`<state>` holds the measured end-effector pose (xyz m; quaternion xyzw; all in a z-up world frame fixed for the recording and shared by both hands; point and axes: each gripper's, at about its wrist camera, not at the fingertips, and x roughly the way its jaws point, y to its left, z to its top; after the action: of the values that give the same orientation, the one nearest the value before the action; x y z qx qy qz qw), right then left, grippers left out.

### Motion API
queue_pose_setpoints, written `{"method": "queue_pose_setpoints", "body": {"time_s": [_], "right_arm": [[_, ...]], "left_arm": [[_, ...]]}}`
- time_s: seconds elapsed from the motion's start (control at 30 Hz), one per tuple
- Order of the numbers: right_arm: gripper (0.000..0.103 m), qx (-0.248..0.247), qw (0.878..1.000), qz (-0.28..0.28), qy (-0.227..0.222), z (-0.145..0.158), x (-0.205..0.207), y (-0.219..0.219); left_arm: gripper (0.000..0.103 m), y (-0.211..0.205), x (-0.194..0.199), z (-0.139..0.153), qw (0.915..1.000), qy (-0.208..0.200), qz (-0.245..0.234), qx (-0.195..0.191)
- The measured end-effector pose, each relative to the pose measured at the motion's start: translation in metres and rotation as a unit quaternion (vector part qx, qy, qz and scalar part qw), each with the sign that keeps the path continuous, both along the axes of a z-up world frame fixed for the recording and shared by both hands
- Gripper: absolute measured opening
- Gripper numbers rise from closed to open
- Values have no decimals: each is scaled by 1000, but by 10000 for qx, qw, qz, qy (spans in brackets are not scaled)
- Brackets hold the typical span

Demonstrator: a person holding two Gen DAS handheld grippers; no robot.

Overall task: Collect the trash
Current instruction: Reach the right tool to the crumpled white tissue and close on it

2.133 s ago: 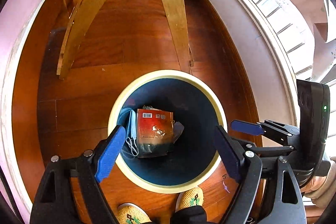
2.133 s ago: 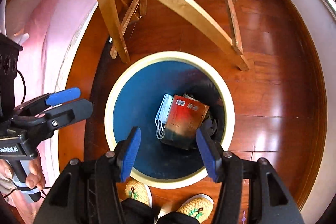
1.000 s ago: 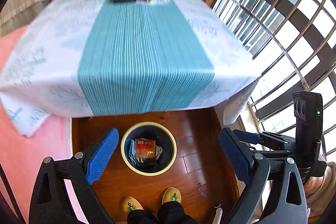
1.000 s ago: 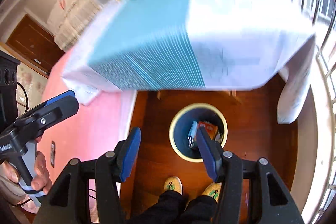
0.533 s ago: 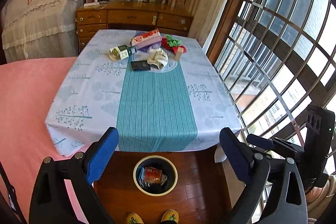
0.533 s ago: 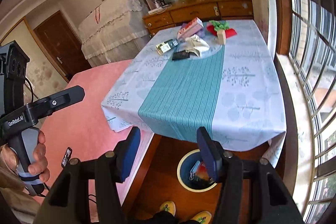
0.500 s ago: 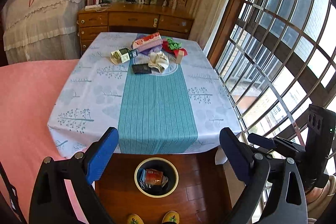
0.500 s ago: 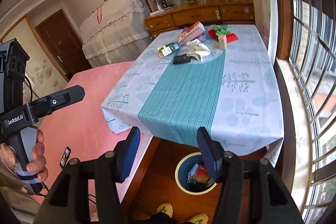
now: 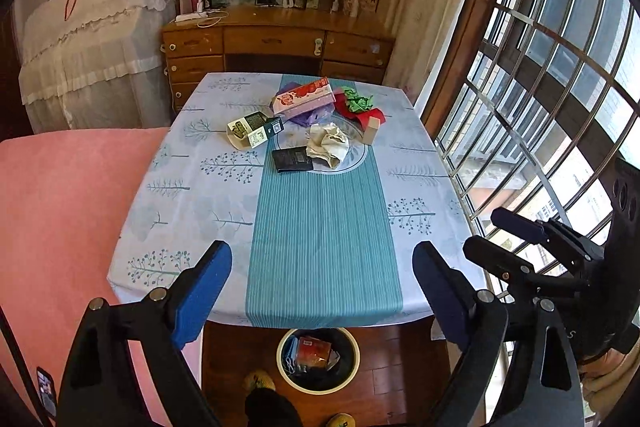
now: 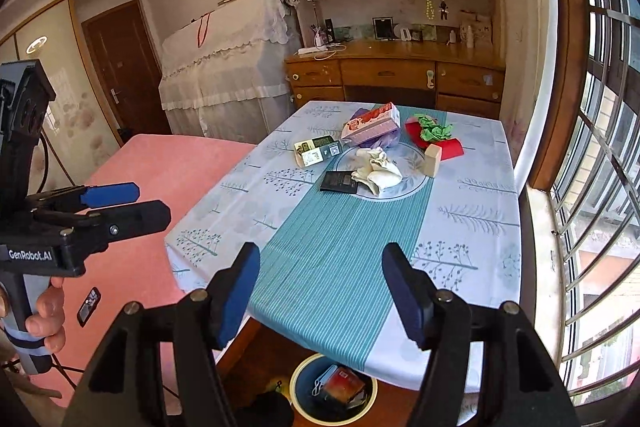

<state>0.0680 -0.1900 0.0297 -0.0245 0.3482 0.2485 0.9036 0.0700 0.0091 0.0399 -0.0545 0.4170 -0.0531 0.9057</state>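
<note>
Trash lies at the far end of the table (image 9: 192, 211): a crumpled white wad (image 9: 328, 145), a black packet (image 9: 292, 160), a green-and-white box (image 9: 254, 129), a pink carton (image 9: 304, 98) and green crumpled paper (image 9: 358, 103) on red. A blue bin (image 9: 316, 389) on the floor under the near table edge holds a red packet and a blue mask. My left gripper (image 9: 320, 259) hangs above the near edge, jaws closing slightly with nothing between them. My right gripper (image 10: 322, 259) hovers beside it, jaws opening and empty.
A pink-covered surface (image 9: 68, 211) adjoins the table's left side. Barred windows (image 9: 540, 115) run along the right. A wooden dresser (image 9: 276, 47) and bookshelves stand behind the table. A wooden block (image 9: 372, 131) stands by the red paper. The person's feet are near the bin.
Both grippers have risen from just above the bin to above table height and tilted up, so the table top and its trash have come into view. The right jaws have widened.
</note>
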Motion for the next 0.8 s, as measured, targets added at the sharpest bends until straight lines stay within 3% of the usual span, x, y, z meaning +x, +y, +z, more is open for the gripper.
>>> {"method": "queue_pose_setpoints", "body": {"time_s": [0.1,0.27,0.43,0.57,0.8], "right_arm": [[76,-242,9997,-47,30,-12,35,13],[77,-780,9966,-227,141,-40,100,43],[86,-1387,9895,-388,141,-71,167,71],[86,-1924,9801,-441,217,-101,215,92],[87,-2725,9614,-197,338,-147,261,111]], "left_arm": [[91,7,34,-12,9997,96,-128,160],[91,23,110,-47,9970,431,-626,177],[91,36,198,-90,9894,910,-1131,68],[91,41,261,-126,9806,1289,-1475,64],[91,45,315,-166,9676,1621,-1933,76]]}}
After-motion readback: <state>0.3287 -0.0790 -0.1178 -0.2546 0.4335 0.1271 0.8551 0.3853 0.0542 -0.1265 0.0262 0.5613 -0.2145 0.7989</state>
